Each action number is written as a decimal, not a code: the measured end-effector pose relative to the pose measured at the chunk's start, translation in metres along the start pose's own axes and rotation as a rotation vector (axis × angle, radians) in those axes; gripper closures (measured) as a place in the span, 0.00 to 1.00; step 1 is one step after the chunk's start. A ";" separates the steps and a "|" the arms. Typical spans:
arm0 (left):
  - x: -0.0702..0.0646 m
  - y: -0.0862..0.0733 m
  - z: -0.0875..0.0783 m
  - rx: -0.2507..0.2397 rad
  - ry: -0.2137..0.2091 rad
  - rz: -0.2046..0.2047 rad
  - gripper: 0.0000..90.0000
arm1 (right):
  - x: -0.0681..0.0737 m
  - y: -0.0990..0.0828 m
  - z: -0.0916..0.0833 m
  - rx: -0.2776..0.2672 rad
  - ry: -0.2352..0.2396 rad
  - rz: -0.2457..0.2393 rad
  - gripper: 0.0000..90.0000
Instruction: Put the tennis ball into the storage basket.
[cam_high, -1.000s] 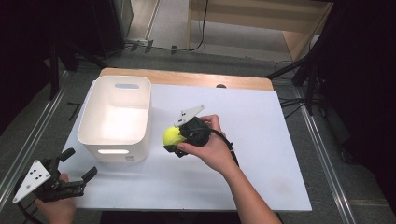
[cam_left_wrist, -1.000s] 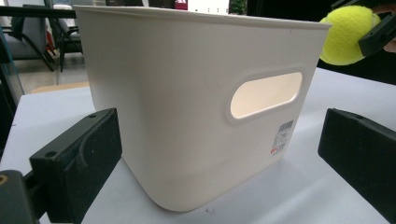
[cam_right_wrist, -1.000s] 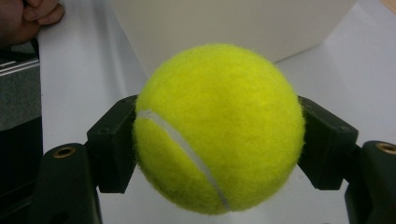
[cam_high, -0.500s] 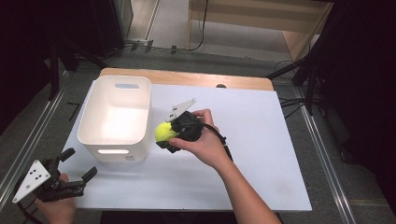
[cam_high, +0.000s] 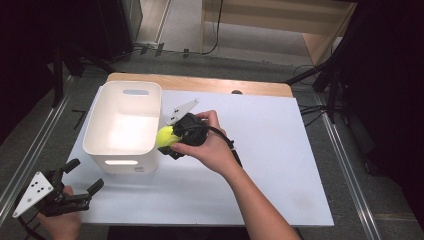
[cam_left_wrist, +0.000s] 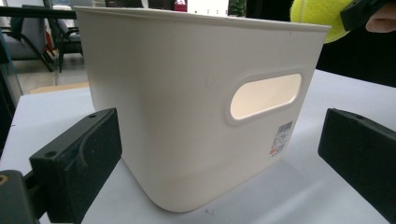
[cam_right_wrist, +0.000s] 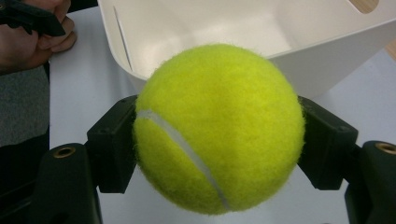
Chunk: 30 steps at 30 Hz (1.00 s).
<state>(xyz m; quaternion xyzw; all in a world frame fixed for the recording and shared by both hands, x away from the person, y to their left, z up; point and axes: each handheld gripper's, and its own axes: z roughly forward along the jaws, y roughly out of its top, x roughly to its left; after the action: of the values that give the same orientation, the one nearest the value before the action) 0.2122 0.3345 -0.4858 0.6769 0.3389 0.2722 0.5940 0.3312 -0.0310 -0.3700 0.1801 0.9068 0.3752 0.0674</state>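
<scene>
A yellow-green tennis ball (cam_high: 165, 137) (cam_right_wrist: 219, 126) hangs in the air at the right rim of the white plastic bin (cam_high: 121, 145), with my right gripper (cam_high: 169, 139) (cam_right_wrist: 219, 140) shut on it from both sides. The ball (cam_left_wrist: 322, 16) peeks over the bin's far rim in the left gripper view. My left gripper (cam_high: 82, 176) (cam_left_wrist: 219, 154) rests open at the table's front left corner, pointing at the bin's (cam_left_wrist: 187, 121) handle side, with nothing between its jaws. The bin's inside (cam_right_wrist: 224, 23) holds nothing that I can see.
The white tabletop (cam_high: 260, 165) stretches to the right of the bin. A wooden strip (cam_high: 200, 84) edges the far side. Metal rails (cam_high: 345, 165) run along both sides of the table, with dark stands and cables beyond.
My right gripper has carried the ball left and a little up, from the middle of the table to the bin's right rim. The left gripper has stayed put.
</scene>
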 end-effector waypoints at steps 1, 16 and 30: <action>0.000 0.000 0.000 0.001 -0.002 0.003 0.00 | 0.000 0.001 0.001 -0.001 0.005 -0.002 0.26; -0.001 0.000 0.000 0.002 0.000 0.004 0.00 | -0.001 0.023 0.003 -0.006 0.007 -0.026 0.26; -0.001 0.000 0.001 0.005 0.000 0.006 0.00 | 0.001 0.042 0.010 -0.008 0.010 -0.040 0.26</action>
<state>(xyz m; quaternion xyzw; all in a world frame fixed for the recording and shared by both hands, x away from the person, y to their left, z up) 0.2121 0.3328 -0.4857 0.6793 0.3376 0.2733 0.5915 0.3448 0.0031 -0.3473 0.1598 0.9090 0.3784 0.0709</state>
